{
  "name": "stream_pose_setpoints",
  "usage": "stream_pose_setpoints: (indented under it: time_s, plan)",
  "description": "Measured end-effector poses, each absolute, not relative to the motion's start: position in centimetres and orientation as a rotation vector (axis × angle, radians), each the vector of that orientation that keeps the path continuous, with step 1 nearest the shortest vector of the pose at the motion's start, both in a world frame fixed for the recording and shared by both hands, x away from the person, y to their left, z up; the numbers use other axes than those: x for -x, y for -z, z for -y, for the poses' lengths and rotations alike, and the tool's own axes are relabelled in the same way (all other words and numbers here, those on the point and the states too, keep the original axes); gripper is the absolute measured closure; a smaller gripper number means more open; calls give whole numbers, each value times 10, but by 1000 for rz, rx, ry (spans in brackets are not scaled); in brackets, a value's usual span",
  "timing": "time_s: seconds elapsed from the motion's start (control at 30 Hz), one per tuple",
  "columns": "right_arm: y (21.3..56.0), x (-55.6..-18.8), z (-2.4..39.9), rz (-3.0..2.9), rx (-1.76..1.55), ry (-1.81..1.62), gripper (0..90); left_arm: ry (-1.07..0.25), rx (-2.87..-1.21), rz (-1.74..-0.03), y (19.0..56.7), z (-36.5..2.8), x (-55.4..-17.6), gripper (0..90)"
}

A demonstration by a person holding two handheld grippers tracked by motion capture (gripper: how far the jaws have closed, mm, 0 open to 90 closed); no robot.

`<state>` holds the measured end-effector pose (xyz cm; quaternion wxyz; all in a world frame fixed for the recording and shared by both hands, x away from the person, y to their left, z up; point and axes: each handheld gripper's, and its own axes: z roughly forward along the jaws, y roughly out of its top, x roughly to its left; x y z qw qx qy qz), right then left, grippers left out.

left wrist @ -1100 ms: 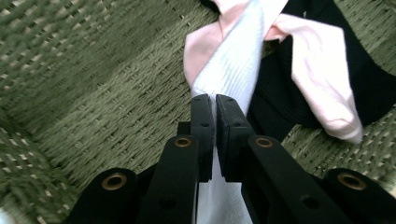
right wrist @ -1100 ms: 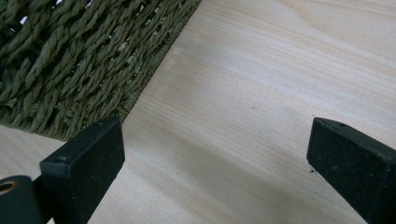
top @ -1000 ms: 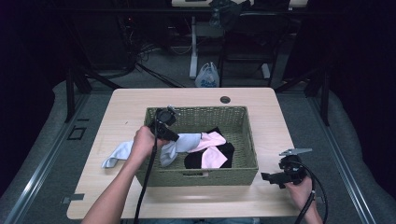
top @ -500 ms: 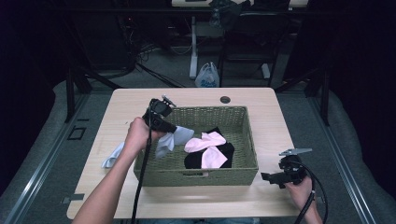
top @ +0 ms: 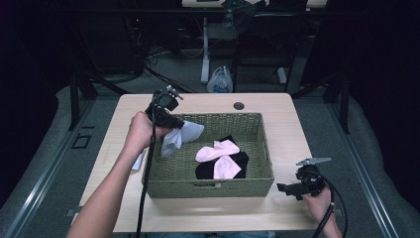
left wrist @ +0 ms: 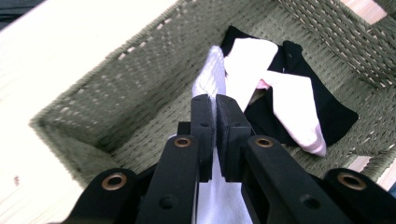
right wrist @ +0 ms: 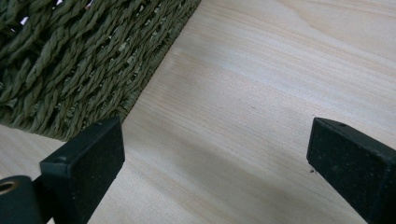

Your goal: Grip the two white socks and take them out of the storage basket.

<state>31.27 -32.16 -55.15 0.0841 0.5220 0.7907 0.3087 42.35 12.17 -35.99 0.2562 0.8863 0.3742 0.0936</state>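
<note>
- The left gripper (top: 174,123) is pinching a white sock (top: 181,136) between closed jaws, dangling it over the left end of the basket (top: 208,183).
- Pink socks (top: 218,156) are lying on black socks (top: 237,161) inside.
- The right gripper (top: 287,188) is resting wide open and empty, near right.
- The high view is showing another sock (top: 138,161) left of the basket.

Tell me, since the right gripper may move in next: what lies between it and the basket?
Bare wooden table. In the right gripper view the open right gripper faces the green woven basket with clear tabletop between; the high view shows the same gap.
</note>
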Motion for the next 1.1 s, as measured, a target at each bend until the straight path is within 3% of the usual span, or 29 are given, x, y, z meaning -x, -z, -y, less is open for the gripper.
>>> stream_pose_setpoints:
  time_s: [0.43,1.1]
  plan:
    - [551,-313,322,-2371,-1555,-908,39,-337,-2339,-1075,330,-156,-417,866]
    - [551,-313,321,-2375,-1552,-908,39,-445,-2204,-1299,318,-259,-386,865]
